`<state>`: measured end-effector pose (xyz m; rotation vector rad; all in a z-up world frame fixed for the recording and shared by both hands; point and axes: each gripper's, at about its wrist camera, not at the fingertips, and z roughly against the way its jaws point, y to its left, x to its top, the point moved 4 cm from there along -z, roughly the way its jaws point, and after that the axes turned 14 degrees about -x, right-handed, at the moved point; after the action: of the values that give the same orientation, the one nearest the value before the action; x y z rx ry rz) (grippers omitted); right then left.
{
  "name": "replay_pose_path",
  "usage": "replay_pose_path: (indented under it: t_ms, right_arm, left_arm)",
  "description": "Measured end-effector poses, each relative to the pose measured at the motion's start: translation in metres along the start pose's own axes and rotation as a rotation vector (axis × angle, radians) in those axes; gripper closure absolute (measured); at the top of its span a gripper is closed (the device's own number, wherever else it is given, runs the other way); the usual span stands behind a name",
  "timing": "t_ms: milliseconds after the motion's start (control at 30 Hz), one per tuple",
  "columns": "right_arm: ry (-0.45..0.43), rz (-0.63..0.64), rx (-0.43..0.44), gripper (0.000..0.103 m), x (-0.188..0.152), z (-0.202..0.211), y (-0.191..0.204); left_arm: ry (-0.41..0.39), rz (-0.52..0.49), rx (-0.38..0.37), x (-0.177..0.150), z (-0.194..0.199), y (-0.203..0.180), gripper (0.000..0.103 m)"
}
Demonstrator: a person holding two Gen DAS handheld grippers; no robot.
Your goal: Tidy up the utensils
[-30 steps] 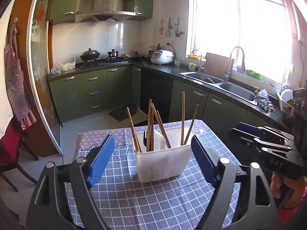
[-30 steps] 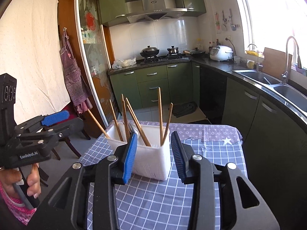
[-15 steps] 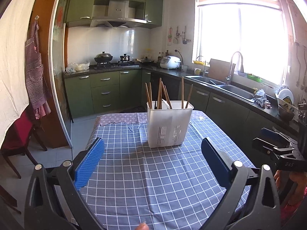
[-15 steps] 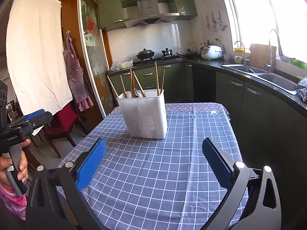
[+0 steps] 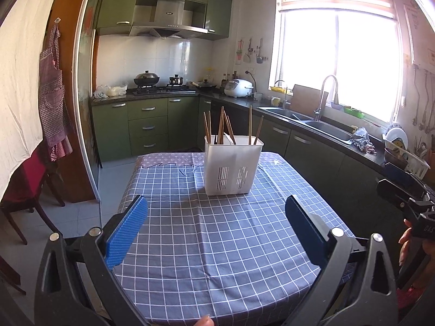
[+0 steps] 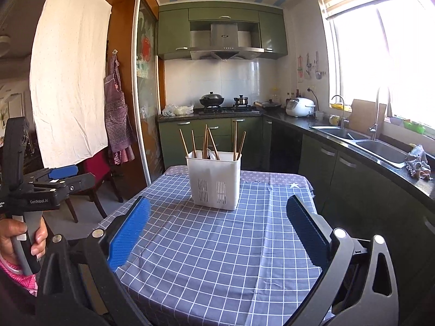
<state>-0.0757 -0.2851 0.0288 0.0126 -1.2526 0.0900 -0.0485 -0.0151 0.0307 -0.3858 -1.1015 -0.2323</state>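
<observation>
Both tools are empty right now. Left tool has its jaws spread wide with nothing between them, and the right tool is the same, just checked cloth showing in the gap. White utensil holder stands upright toward the far end of the counter, well apart from both tools, with the chopsticks standing in it, some leaning, plus what looks like something white tucked among them. No loose utensils anywhere on the cloth that I can see, so I'd guess the sorting is basically done. If anything's left, it's probably tidying the leaning sticks: come in from above, pinch one stick near its top instead of grabbing a bunch, and go easy so the light holder doesn't tip or slide.
</observation>
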Motion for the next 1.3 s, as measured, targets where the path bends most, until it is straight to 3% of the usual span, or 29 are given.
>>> replay_pose_path:
  t_ms: [167, 500, 1300]
  right_arm:
    - [-0.006, -0.008, -0.037, 0.004, -0.003, -0.001, -0.001]
    - [0.021, -0.006, -0.029, 0.004, -0.006, -0.014, 0.002]
    - [0.039, -0.011, -0.016, 0.004, -0.006, -0.028, 0.003]
  left_arm:
    - [0.004, -0.001, 0.009, 0.0, 0.002, 0.002, 0.007]
    - [0.017, -0.002, 0.067, -0.002, -0.005, 0.004, 0.007]
    - [0.02, 0.002, 0.045, -0.003, -0.004, 0.0, 0.007]
